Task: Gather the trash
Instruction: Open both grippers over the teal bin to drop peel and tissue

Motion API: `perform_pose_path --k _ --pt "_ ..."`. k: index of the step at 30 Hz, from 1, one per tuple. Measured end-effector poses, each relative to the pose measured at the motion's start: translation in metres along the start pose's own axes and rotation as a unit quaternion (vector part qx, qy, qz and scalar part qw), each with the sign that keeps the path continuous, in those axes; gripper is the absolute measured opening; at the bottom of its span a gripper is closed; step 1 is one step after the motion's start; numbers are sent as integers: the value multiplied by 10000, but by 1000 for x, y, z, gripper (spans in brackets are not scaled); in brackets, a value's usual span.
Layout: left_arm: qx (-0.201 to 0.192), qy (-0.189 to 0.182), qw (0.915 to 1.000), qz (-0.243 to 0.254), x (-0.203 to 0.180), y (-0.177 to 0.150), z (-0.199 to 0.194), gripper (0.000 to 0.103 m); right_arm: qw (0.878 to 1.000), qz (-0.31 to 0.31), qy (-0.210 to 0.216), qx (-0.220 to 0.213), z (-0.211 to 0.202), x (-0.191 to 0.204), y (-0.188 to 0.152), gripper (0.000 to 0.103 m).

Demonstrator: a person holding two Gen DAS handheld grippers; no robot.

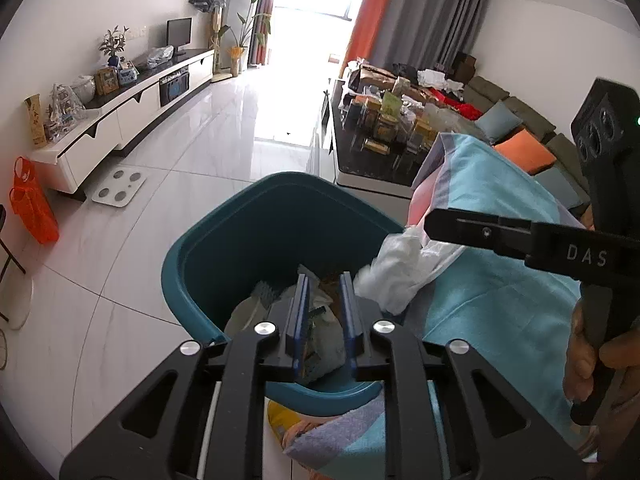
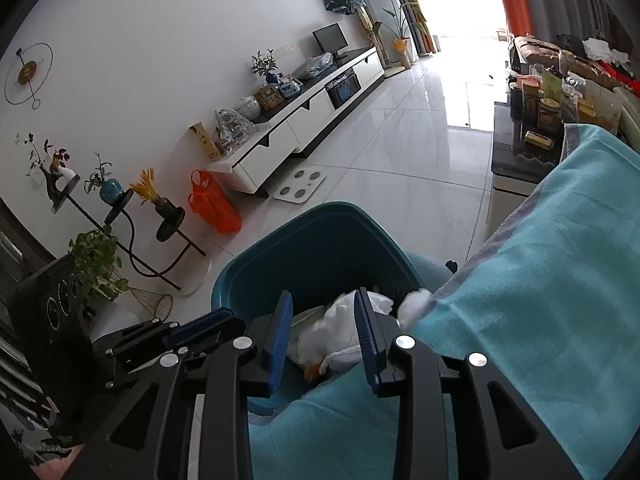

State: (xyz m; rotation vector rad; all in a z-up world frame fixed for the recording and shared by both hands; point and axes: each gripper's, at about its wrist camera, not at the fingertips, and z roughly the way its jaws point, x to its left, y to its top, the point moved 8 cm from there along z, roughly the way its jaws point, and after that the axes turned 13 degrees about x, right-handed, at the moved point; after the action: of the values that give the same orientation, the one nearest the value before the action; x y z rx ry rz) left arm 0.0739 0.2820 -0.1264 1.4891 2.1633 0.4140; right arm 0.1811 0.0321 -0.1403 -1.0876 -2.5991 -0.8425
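White floor tiles point(image 1: 168, 184) shine under the bright window at the far end of this living room, and a teal blanket point(image 1: 500, 304) covers the furniture just beside the teal trash bin point(image 1: 248, 236). Both grippers point down into the bin, so I judge that the step in hand is the dropping of collected trash. The left gripper point(image 1: 324, 312) has its jaws only a little apart over the bin's inside; a crumpled greenish wrapper point(image 1: 324, 340) shows through the narrow gap, but it seems to lie among the other trash below, and I cannot say for sure that the pads are free of it. The right gripper point(image 2: 324, 336) stands somewhat wider, with a white crumpled plastic bag point(image 2: 340, 332) between its blue pads point(image 2: 278, 336); the pads do not seem to press on the bag, which sags over the bin's rim and partly against the edge of the blanket. In the left wrist view the same bag point(image 1: 396, 276) hangs at the right rim of the bin, under the finger of the right gripper, so it looks only half inside. A small orange scrap point(image 2: 311, 372) shows under the bag. For the next move, it is probably needed to open the jaws fully and to make sure that the white bag falls inside the bin and does not slide out onto the blanket, and then to lift both grippers away to look for more trash.
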Motion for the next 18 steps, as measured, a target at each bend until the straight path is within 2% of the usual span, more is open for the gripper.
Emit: perform_pose_path --k 2,4,5,14,18 --pt "-59 -22 10000 -24 0 0 -3 24 10000 25 45 -26 -3 0 0 31" --pt "-109 -45 9999 -60 0 -2 -7 32 9999 55 99 -89 -7 -1 -1 36" --pt "-136 -75 9998 -79 0 -2 -9 33 9998 69 131 -125 -9 -2 -1 39" --pt "-190 -137 9997 -122 -3 -7 -19 38 9983 -130 386 -408 -31 14 1 40" --pt "-285 -223 9993 -96 -8 -10 -26 48 9979 -157 417 -471 -40 13 -4 40"
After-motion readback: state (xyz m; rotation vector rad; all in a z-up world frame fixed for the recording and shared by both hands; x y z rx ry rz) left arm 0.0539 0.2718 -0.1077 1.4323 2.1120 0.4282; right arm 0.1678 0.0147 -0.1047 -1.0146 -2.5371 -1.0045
